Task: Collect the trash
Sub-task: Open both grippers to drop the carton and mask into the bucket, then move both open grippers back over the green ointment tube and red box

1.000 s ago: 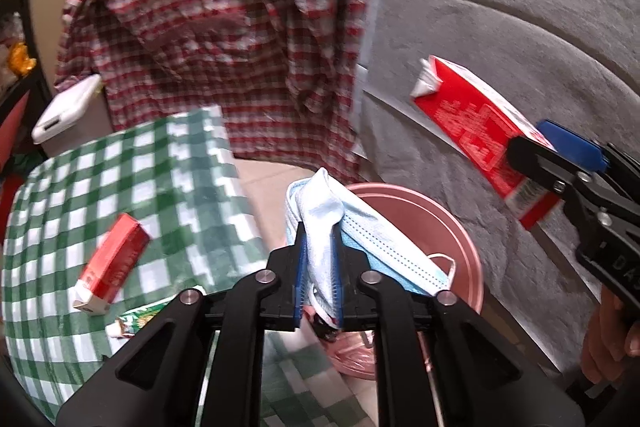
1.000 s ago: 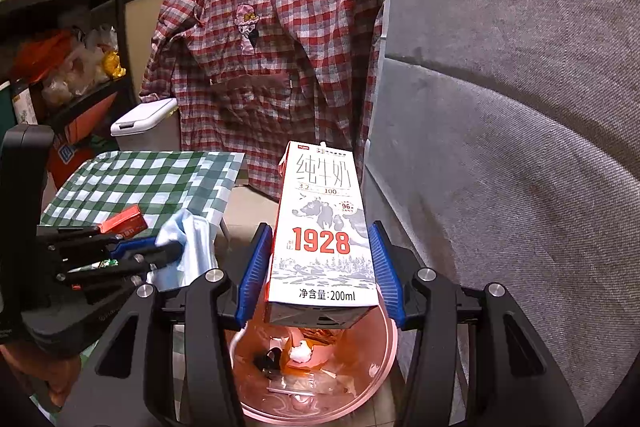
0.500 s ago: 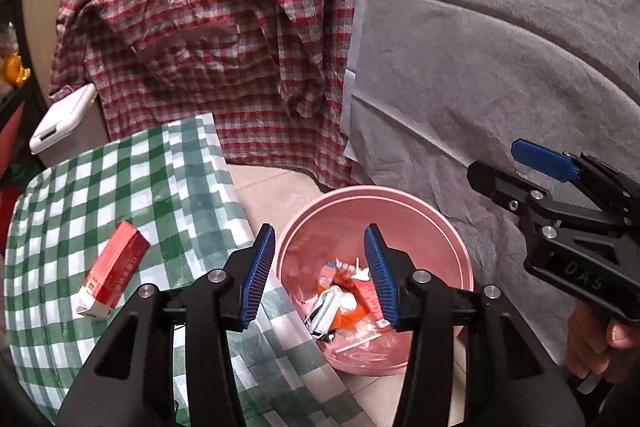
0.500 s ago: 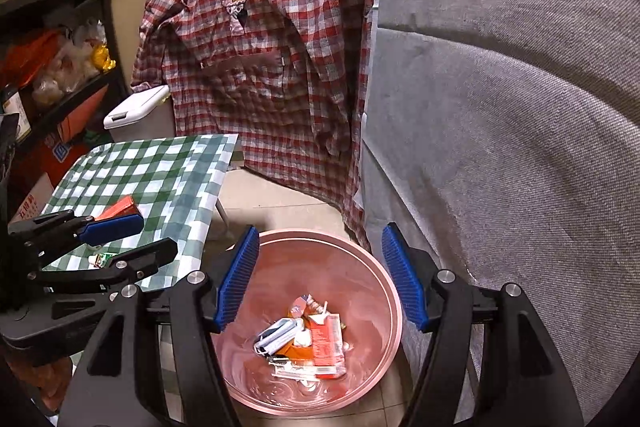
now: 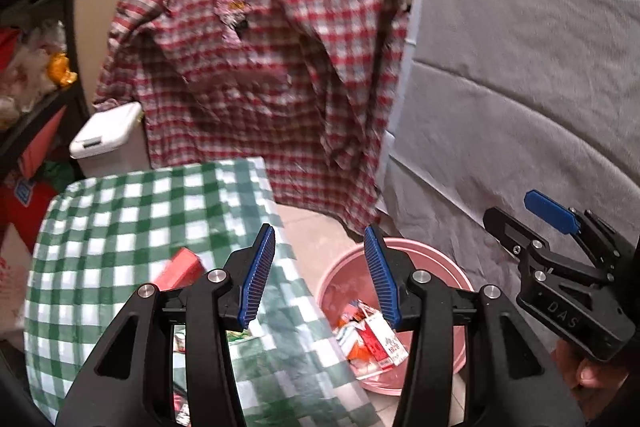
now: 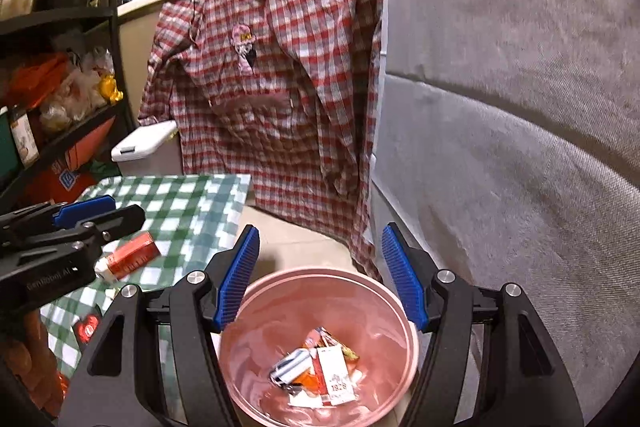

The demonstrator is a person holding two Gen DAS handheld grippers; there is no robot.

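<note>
Pink round plastic bin [image 6: 320, 307], crumpled cartons [image 6: 332, 379]

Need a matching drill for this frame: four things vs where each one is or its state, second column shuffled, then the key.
1. milk carton
2. red box
3. plaid shirt
4. right gripper

A. hanging from the counter edge
B. open, empty, above the bucket
C. lying in the pink bucket
D. lying on the green checked tablecloth

Pairs: 1-C, 2-D, 3-A, 4-B
</note>
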